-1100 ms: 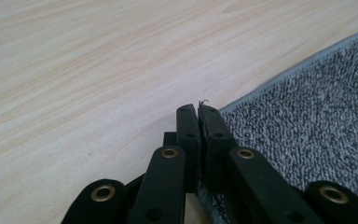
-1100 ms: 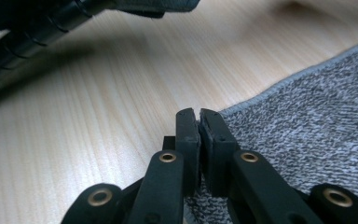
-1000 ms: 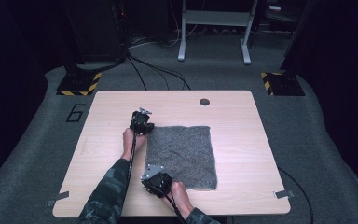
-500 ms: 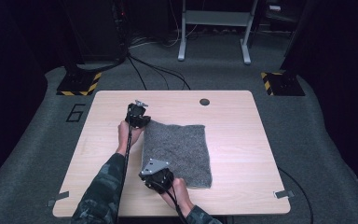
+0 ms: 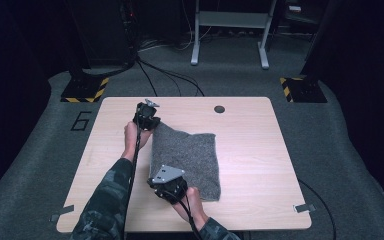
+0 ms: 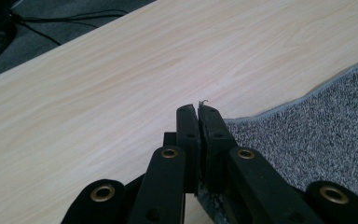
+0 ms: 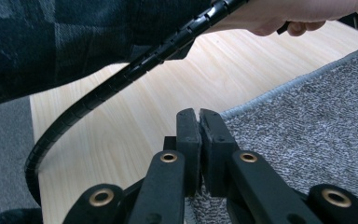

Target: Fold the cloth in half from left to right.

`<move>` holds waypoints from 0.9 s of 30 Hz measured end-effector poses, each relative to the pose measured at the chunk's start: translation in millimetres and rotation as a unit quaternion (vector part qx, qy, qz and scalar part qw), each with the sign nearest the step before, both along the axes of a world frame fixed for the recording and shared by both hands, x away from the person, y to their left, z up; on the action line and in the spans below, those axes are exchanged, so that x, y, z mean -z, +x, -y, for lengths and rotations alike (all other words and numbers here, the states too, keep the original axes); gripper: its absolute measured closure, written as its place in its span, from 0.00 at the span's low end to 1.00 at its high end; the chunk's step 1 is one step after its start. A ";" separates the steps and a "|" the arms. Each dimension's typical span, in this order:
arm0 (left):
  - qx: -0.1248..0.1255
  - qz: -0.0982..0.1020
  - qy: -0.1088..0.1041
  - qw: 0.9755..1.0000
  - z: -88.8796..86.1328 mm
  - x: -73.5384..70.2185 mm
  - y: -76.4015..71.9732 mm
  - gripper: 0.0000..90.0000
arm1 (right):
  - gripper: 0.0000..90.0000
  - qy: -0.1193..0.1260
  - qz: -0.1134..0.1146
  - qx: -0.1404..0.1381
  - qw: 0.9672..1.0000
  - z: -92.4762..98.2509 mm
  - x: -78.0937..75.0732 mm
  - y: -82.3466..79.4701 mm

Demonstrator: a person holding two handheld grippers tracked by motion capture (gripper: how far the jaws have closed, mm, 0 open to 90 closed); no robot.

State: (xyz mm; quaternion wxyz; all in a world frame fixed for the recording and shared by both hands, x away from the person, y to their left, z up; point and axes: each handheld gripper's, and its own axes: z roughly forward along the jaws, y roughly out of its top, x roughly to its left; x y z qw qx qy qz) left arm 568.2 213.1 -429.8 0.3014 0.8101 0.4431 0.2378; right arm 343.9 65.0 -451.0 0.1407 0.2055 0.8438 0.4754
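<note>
my left gripper (image 5: 149, 120) and right gripper (image 5: 169, 186) each have their jaws clenched on a corner of the grey cloth (image 5: 190, 160), mid-surface, its nine o'clock edge raised. it's soft, light, floppy; i judge corners the best hold.

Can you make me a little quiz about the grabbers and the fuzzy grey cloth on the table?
1. True or false: the left gripper is shut on a corner of the grey cloth.
2. What does the right gripper pinch? A) a cable B) the cloth's near left corner C) a cup
3. Fill in: the cloth lies on a light ____ table.

Key: 1 true, its jaws are pressed together on the cloth's edge in the left gripper view. 2 B, as the right gripper view shows. 3 wooden.
</note>
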 end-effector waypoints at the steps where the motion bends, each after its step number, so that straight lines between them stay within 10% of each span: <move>1: 0.000 0.001 0.002 1.000 0.0 -1.3 -0.1 0.97 | 0.97 0.004 0.002 0.001 1.000 -0.9 -2.1 0.0; 14: -0.007 0.003 0.034 0.999 -2.2 -24.9 0.8 0.97 | 0.97 0.034 0.014 -0.001 0.999 -4.7 -15.6 -5.9; 27: 0.018 0.003 0.040 0.999 31.0 -26.4 2.7 0.97 | 0.96 0.044 0.012 0.031 0.998 28.9 -6.8 -13.8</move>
